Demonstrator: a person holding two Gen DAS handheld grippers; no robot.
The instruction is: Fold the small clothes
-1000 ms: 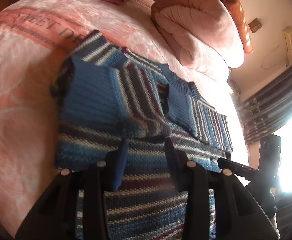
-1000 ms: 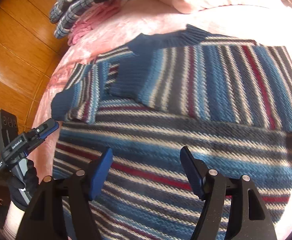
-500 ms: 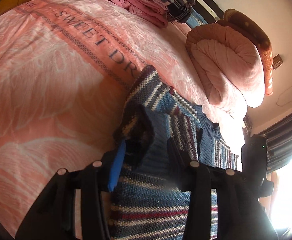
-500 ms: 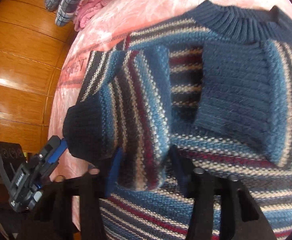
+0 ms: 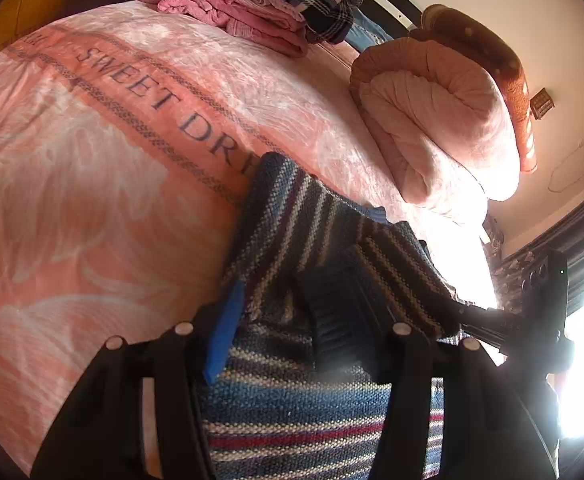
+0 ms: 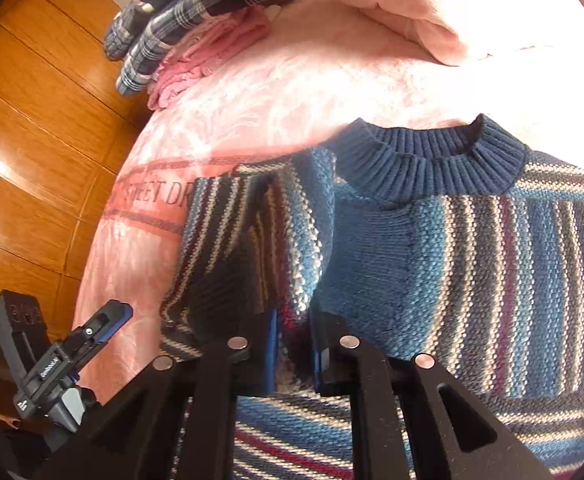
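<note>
Pink bedding [image 5: 103, 168] printed with "SWEET DR…" covered the bed under me, with a rolled quilt [image 5: 440, 120] at its head and a stack of folded clothes [image 5: 259, 4] in the far corner, beside wood panelling [image 6: 31, 120]. My sweater [image 6: 472, 240], striped blue, grey, cream and red, lay flat on the bedding with its ribbed collar [image 6: 424, 164] toward the quilt. My right gripper [image 6: 294, 354] was nearly pressed together, pinching a raised fold of the sweater's sleeve [image 6: 251, 248] between its blue pads. My left gripper [image 5: 292, 332] stood partly spread, with bunched knit between its fingers; whether it really gripped, I could not tell.
</note>
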